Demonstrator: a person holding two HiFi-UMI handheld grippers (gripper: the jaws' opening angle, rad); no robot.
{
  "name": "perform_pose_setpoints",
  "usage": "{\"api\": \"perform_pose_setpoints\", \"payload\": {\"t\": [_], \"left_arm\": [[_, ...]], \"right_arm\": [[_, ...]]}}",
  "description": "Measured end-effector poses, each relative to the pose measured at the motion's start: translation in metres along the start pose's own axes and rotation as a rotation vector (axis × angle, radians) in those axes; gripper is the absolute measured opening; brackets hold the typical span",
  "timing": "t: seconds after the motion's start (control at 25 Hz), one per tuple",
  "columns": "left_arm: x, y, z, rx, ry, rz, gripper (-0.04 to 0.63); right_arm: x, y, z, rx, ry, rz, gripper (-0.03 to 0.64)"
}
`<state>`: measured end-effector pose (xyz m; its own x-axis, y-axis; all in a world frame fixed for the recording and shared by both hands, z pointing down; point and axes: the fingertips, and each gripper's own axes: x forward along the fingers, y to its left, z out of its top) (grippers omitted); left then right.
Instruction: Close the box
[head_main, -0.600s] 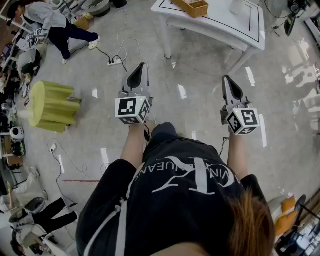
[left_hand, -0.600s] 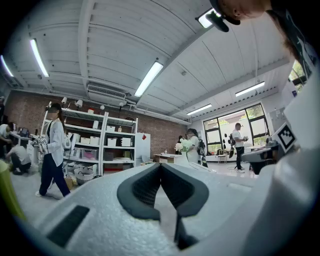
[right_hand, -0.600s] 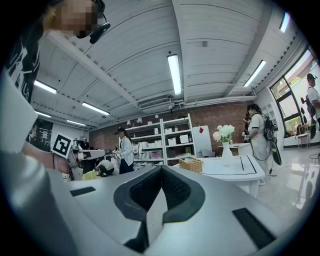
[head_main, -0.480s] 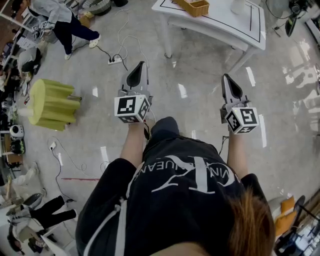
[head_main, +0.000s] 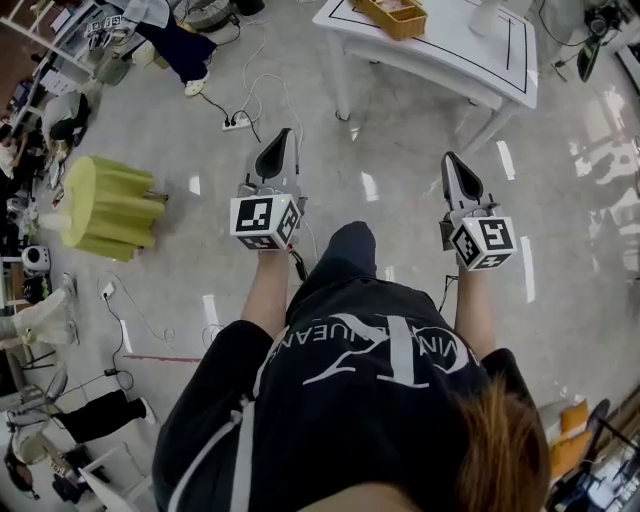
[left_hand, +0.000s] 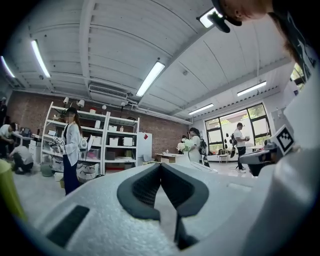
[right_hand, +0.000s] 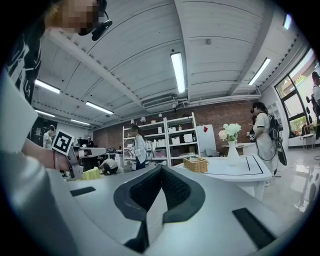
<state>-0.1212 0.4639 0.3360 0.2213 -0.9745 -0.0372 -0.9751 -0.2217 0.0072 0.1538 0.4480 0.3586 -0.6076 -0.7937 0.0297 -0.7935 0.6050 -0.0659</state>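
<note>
Box (right_hand: 195, 164) of woven, basket-like make, set on the white table (head_main: 500, 72), well apart from the left gripper (left_hand: 160, 169) and the right gripper (right_hand: 160, 171); top open toward the head view.

Left gripper: dark pads pressed together along the front edge, nothing caught between. Right gripper: likewise closed tight and empty. Both held level, side by side, pointing ahead over the grey floor (head_main: 400, 150), each carrying a marker cube (head_main: 266, 220) at the wrist end. Behind the cubes, bare forearms (head_main: 265, 290) and a dark printed shirt (head_main: 370, 370).

Farther out, ahead of the right gripper: the table, marked with a black line just inside its edge, the box near its left end and a white vase (right_hand: 232, 152) of pale flowers to the right of the box. Ahead of the left gripper, slightly to its left: a white power strip (head_main: 237, 124) on the floor. Off to the left: a yellow-green ribbed cylinder (head_main: 108, 208) lying on its side. At the far end of the room: white shelving (right_hand: 172, 137) against a brick wall (right_hand: 220, 116), several people standing or crouching about, and a person (right_hand: 261, 137) wearing a backpack near the table's right end.
</note>
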Motion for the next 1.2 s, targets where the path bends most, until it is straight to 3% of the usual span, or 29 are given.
{"api": "perform_pose_setpoints", "payload": {"t": [0.48,0.56,0.76,1.2], "left_arm": [[0.056,0.023,-0.030,-0.036,0.042,-0.005,0.011],[0.071,0.029,-0.032,-0.044,0.047,-0.004,0.011],[0.118,0.040,-0.033,-0.043,0.067,-0.015,0.011],[0.214,0.081,-0.038,-0.050,0.110,-0.061,0.011]], "right_arm": [[0.059,-0.025,-0.017,0.043,0.052,0.008,-0.001],[0.076,-0.032,-0.017,0.055,0.063,0.017,0.045],[0.116,-0.055,-0.016,0.086,0.081,0.025,0.077],[0.203,-0.093,-0.017,0.141,0.111,-0.001,0.091]]}}
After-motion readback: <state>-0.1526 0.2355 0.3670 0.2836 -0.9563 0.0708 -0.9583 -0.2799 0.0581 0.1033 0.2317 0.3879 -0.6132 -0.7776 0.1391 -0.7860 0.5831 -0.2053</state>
